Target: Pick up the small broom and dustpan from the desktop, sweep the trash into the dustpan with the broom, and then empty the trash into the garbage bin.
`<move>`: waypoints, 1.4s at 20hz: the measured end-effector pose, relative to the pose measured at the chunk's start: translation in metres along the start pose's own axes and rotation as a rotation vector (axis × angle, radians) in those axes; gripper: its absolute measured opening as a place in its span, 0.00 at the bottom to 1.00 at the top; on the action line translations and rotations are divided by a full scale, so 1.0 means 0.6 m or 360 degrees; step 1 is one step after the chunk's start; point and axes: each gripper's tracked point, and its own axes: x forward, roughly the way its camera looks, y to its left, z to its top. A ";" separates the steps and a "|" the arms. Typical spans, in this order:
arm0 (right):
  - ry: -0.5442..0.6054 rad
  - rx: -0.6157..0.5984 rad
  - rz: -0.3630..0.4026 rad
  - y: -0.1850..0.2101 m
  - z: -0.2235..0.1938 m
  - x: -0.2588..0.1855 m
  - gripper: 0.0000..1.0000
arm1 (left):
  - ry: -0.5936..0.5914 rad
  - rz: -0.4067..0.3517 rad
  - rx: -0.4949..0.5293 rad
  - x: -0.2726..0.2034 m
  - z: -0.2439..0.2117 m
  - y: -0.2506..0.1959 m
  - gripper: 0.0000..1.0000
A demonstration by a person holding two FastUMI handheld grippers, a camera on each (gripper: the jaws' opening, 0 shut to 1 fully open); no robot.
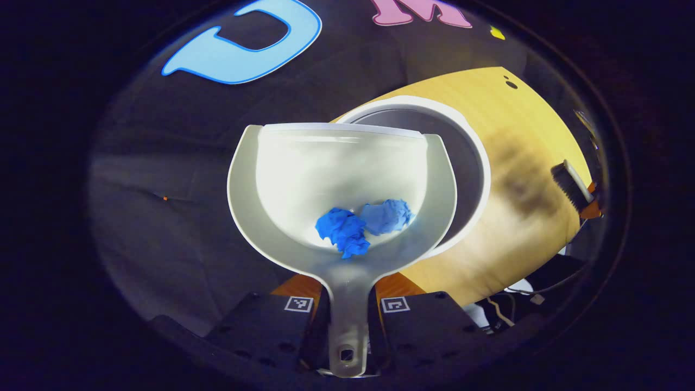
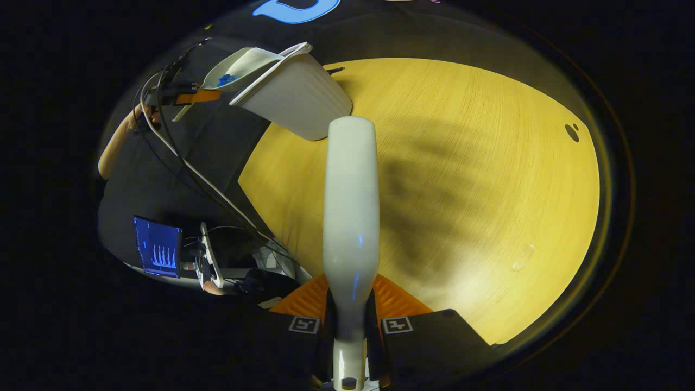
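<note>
1. The left gripper [image 1: 347, 320] is closed on the handle of the dustpan [image 1: 282, 217], a finger pressing on each side, and it holds the pan out level in front of it.
2. The right gripper [image 2: 348, 326] is clamped the same way on the handle of the broom [image 2: 350, 206], which points straight ahead over the table [image 2: 488, 190].
3. The table is yellow wood with grain lines, a soft shadow across its middle and a small dark hole [image 2: 571, 132] near its far edge. Black cloth hangs behind it.
4. Off the table's edge, in the right gripper view, cables [image 2: 190, 168] trail down toward a lit screen [image 2: 157, 247].
5. The dustpan is pale and translucent with a raised rim. Two crumpled blue paper balls [image 1: 361, 225] lie in it near the handle.
6. The pan's front lip hangs over the rim of the white garbage bin [image 1: 478, 163], which stands at the table's edge.
</note>
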 end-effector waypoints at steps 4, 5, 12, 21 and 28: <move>-0.0025 0.0040 -0.0048 -0.027 -0.005 0.001 0.24 | 0.0071 0.0116 0.0240 -0.008 0.009 0.023 0.30; -0.0036 0.0057 -0.0050 -0.030 -0.009 -0.001 0.24 | 0.0086 0.0134 0.0276 -0.008 0.009 0.026 0.29; -0.0056 0.0150 -0.0077 -0.057 -0.037 -0.002 0.23 | 0.0136 0.0299 0.0490 -0.011 0.007 0.042 0.29; -0.0103 0.0221 -0.0197 -0.074 -0.050 -0.021 0.27 | -0.0270 0.0218 0.0118 0.005 0.043 0.010 0.29; -0.0139 0.0148 -0.0360 -0.063 -0.069 -0.029 0.32 | -0.0744 -0.0175 -0.0166 0.032 0.076 -0.046 0.29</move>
